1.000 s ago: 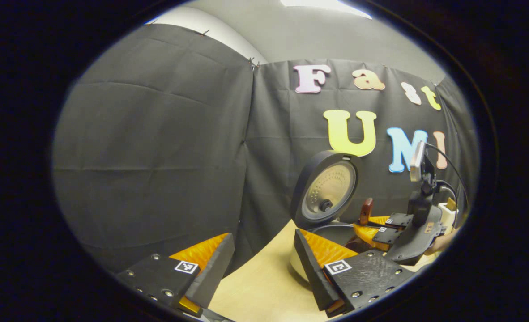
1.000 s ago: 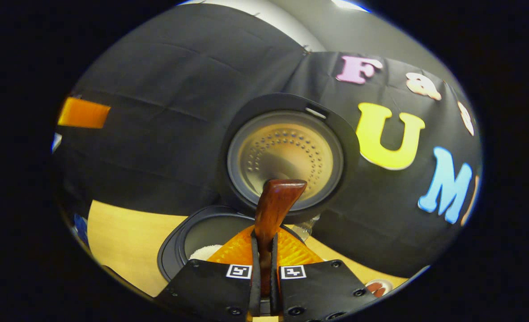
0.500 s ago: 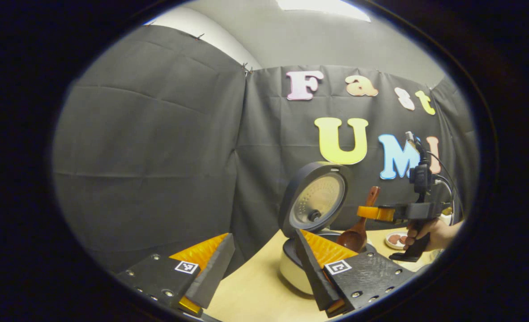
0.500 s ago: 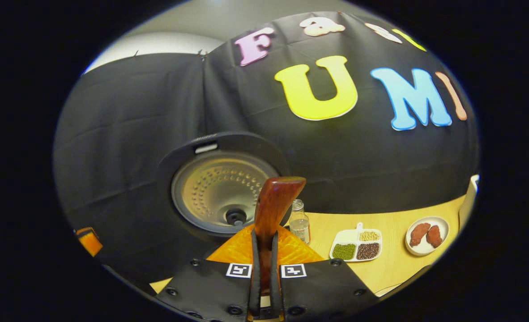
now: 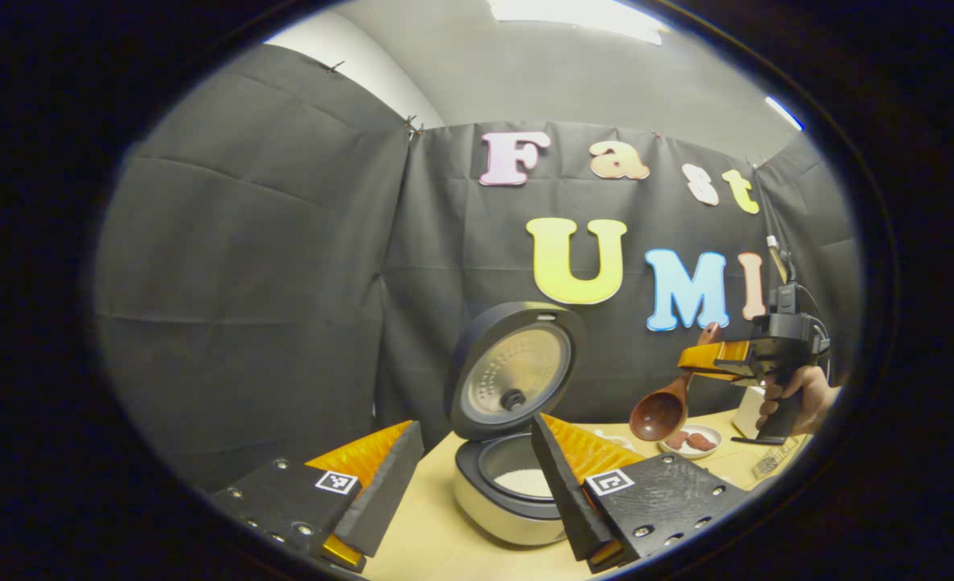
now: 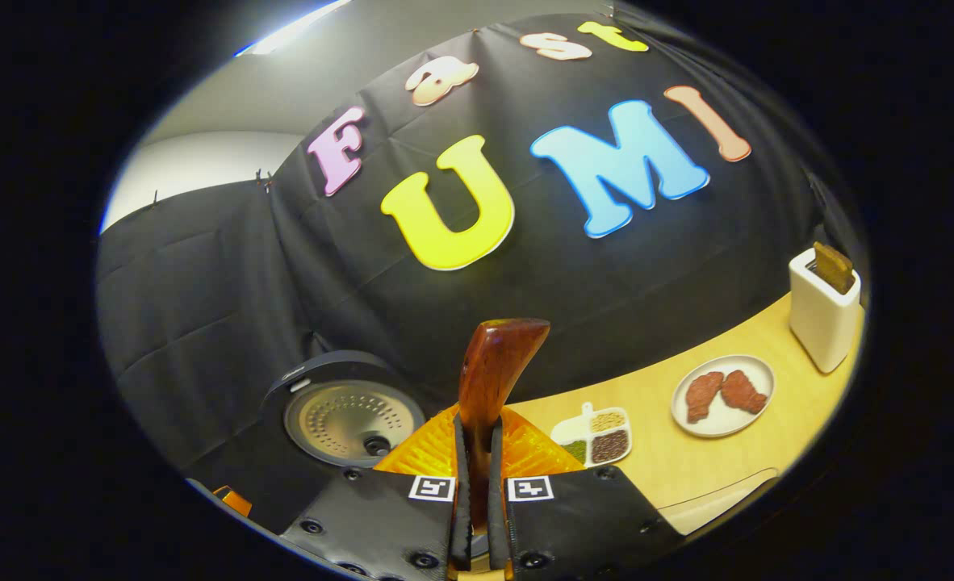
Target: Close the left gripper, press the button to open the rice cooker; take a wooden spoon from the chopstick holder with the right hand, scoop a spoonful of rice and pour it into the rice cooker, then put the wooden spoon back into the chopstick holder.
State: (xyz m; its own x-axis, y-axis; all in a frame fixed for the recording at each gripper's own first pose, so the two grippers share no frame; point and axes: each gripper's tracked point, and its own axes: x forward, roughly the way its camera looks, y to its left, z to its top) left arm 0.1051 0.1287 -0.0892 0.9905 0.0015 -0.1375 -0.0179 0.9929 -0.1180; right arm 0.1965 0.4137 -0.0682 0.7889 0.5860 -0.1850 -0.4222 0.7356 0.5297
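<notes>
One rice cooker [image 5: 509,476], one wooden spoon [image 5: 664,410], one plate [image 6: 722,395], one toaster [image 6: 822,311].

Claw [image 6: 477,516] apparently pinching the upright wooden spoon [image 6: 493,371]

I see open air above the cooker [image 5: 509,484] at lower centre; its raised lid [image 5: 513,369] blocks behind, and a plate [image 6: 722,394] and toaster [image 6: 824,311] crowd the right surface [image 6: 687,460].
</notes>
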